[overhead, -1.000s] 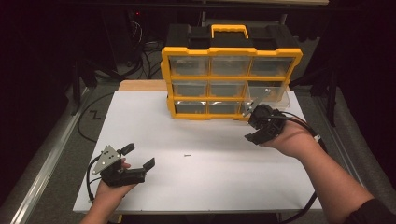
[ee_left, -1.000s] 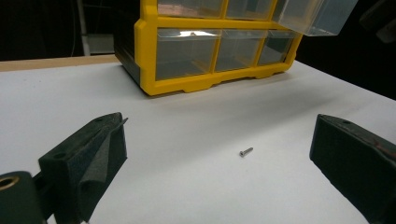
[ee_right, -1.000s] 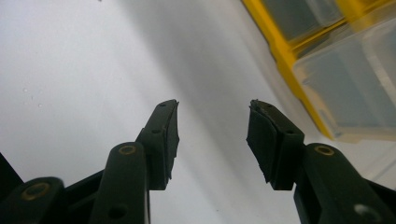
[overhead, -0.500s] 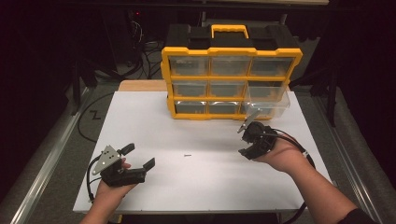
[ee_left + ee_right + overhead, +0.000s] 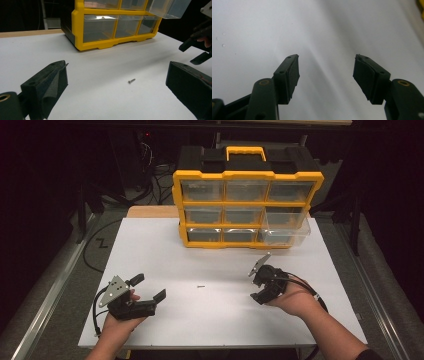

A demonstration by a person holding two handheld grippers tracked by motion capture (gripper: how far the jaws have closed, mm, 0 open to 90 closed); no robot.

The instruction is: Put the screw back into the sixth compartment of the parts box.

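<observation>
A small screw (image 5: 200, 286) lies alone on the white table (image 5: 150, 250), just below the middle of the high view; in the left gripper view it (image 5: 131, 80) sits a little right of centre, on bare tabletop between that gripper's two black jaws but well ahead of them. Nothing touches it.

The right gripper (image 5: 260, 287) hangs low over the table at centre right of the high view, to the right of the screw and clearly apart from it. Its jaws have just been opening, and in the right gripper view (image 5: 325, 71) they stand spread with nothing but white tabletop between them. The left gripper (image 5: 150, 287) rests at the lower left of the high view, jaws wide apart and empty, with the screw off to its right.

Behind, in the upper middle of the frame, stands a yellow organiser (image 5: 247, 205) with clear drawers; one clear drawer (image 5: 286, 226) at its right side is pulled out towards the table.

The step in hand looks like the approach to picking up the screw, probably to drop it in the pulled-out drawer. The next move calls for sliding the right gripper leftward until the screw lies between its pads, lowering close to the surface, then closing squarely on so thin a thing without flicking it away.
</observation>
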